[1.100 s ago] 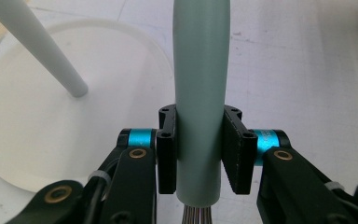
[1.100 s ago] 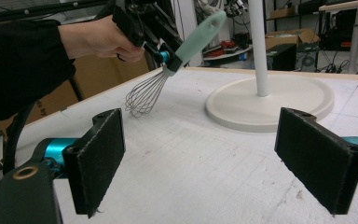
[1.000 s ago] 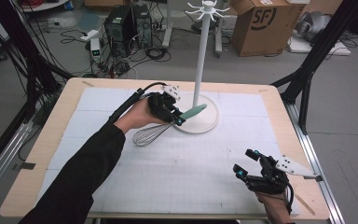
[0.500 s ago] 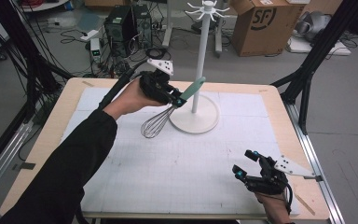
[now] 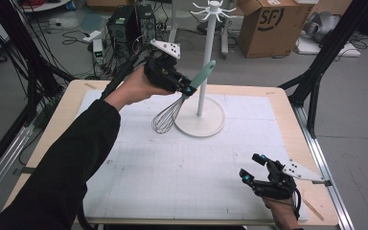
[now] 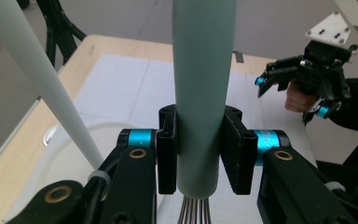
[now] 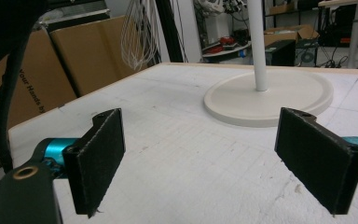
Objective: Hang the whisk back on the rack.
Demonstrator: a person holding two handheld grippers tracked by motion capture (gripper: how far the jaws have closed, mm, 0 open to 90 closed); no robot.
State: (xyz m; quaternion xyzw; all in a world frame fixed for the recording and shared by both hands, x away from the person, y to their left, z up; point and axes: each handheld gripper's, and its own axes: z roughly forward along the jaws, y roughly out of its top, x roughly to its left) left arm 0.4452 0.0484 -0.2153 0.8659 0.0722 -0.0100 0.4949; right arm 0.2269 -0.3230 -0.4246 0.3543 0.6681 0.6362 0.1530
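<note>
A whisk point(image 5: 172, 114) with a mint-green handle point(image 5: 202, 75) and a wire head hangs in the air left of the white stand's pole point(image 5: 205, 62). My left gripper point(image 5: 187, 90) is shut on that handle point(image 6: 200, 84), its pads pressing both sides, the wires point(image 6: 193, 212) below. The stand's round base point(image 5: 201, 122) sits at the back middle of the table. My right gripper point(image 5: 252, 167) rests low at the front right, open, with nothing between its pads point(image 7: 100, 154). From there the wire head point(image 7: 140, 32) and the base point(image 7: 270, 95) show ahead.
A white gridded mat point(image 5: 172, 167) covers the wooden table point(image 5: 278, 98). The stand's top carries several hooks point(image 5: 213, 8). Cardboard boxes point(image 5: 268, 24), a computer case point(image 5: 124, 24) and cables lie on the floor beyond. Black frame legs point(image 5: 316, 72) stand at the right.
My left gripper has lifted the whisk off the mat and raised it up beside the pole, tilting the handle upward. The right gripper has stayed put.
</note>
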